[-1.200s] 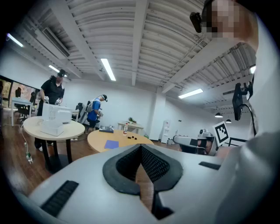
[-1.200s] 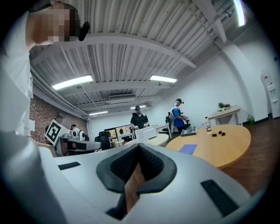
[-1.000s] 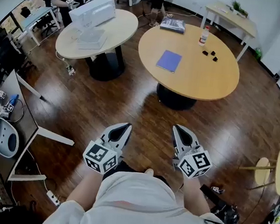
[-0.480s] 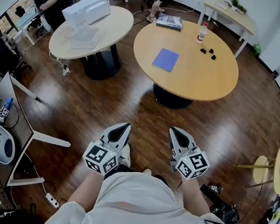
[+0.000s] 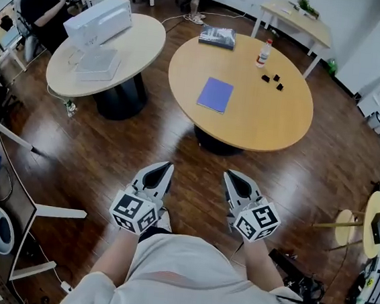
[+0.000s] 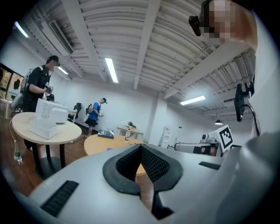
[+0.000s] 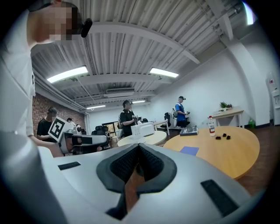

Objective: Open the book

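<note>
Hovering well apart from the blue book (image 5: 215, 94) on the worktop (image 5: 274, 120), left claw (image 5: 167, 168) and right claw (image 5: 229, 176) are pressed together, empty.

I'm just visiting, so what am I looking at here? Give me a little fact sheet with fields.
Setting: room with a wood floor
Blue book: closed, flat on the nearer round table
Left gripper: shut, empty, away from the table
Right gripper: shut, empty, beside the left
Also on that table: bottle, dark book, small black pieces
Progress: book untouched
</note>
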The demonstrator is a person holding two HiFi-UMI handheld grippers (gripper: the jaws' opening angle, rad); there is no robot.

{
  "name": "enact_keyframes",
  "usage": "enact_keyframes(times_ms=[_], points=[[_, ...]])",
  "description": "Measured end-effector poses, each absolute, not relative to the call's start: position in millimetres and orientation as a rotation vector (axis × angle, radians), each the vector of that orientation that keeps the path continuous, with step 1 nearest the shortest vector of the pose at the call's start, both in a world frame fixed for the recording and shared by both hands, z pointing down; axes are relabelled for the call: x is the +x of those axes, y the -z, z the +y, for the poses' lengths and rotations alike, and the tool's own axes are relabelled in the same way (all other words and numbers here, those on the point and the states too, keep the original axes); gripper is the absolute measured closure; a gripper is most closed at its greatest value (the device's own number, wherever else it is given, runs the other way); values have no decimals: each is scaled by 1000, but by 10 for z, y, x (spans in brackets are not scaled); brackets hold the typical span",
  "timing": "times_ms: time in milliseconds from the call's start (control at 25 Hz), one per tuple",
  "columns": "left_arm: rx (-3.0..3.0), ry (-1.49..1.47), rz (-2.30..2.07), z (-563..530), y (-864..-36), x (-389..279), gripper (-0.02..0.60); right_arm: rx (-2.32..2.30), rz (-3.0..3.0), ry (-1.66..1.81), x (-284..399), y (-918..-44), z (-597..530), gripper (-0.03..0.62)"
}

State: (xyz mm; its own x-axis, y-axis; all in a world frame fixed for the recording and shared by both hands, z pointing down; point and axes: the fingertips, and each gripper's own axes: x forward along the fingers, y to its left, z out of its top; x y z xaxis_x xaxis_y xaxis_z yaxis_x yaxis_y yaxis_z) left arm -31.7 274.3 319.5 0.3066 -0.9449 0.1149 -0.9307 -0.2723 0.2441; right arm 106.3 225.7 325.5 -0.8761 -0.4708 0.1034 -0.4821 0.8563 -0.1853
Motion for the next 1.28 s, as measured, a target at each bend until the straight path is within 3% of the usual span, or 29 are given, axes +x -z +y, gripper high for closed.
enact_keyframes(times_ms=[600, 1280], points=[[2331, 46, -1567, 2313, -3517, -1479, 575, 863, -2863, -309, -54, -3399, 1855, 591], [2312, 39, -1509, 1807, -3615, -1694, 575, 882, -2848, -355, -323, -3497, 1309, 591]])
